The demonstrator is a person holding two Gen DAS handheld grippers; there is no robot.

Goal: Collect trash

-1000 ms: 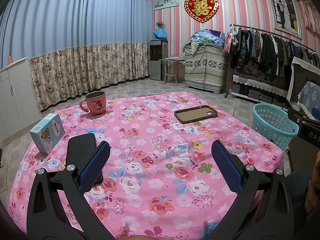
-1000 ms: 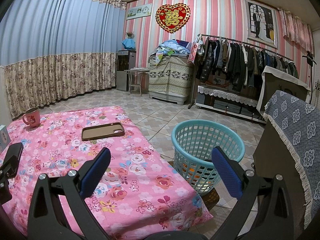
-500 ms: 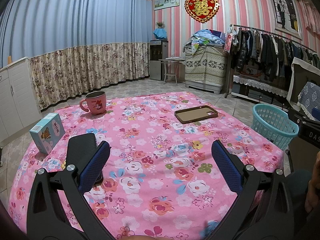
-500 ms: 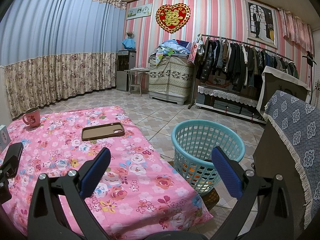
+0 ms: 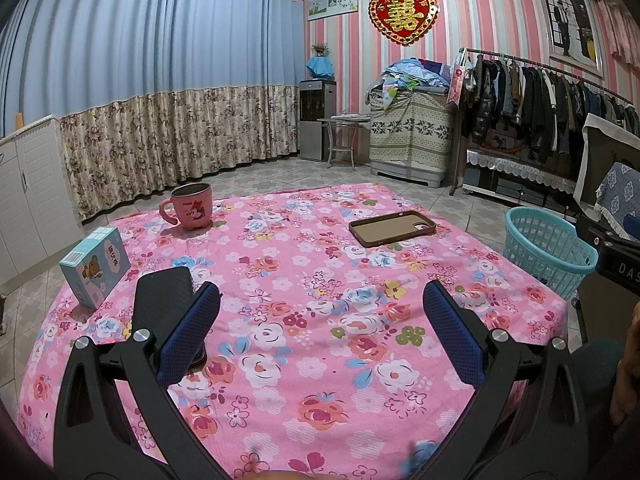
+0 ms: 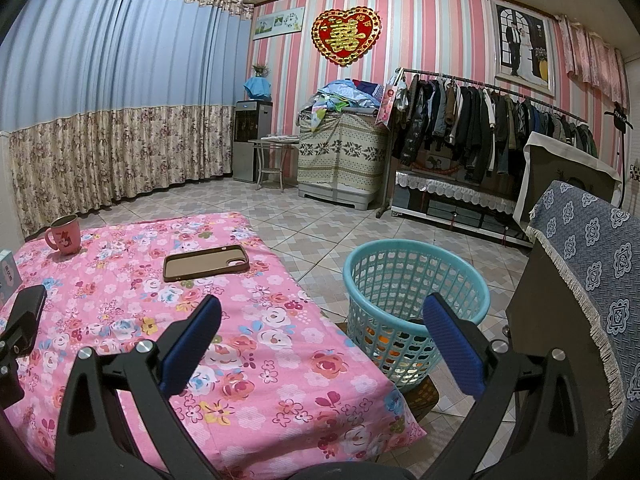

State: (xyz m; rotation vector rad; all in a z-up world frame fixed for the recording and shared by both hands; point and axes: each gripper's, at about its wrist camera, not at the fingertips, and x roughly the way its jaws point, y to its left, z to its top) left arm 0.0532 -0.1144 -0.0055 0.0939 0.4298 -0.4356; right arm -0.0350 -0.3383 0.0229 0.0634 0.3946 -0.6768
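My left gripper [image 5: 320, 320] is open and empty above the pink flowered tablecloth [image 5: 304, 360]. My right gripper [image 6: 322, 332] is open and empty over the table's right edge, close to the teal basket [image 6: 416, 280] on the floor, which holds some trash at its bottom. The basket also shows in the left wrist view [image 5: 548, 248]. On the table lie a small blue carton [image 5: 95, 266], a pink mug [image 5: 190, 206], a brown phone case [image 5: 392, 228] and a black flat object [image 5: 162, 300], partly hidden behind my left finger.
A chair with a blue patterned cover [image 6: 592, 272] stands right of the basket. A clothes rack [image 6: 480, 128] and a covered cabinet [image 6: 344, 156] line the far wall. Tiled floor [image 6: 304, 220] lies beyond the table. White cupboards [image 5: 28, 184] stand at the left.
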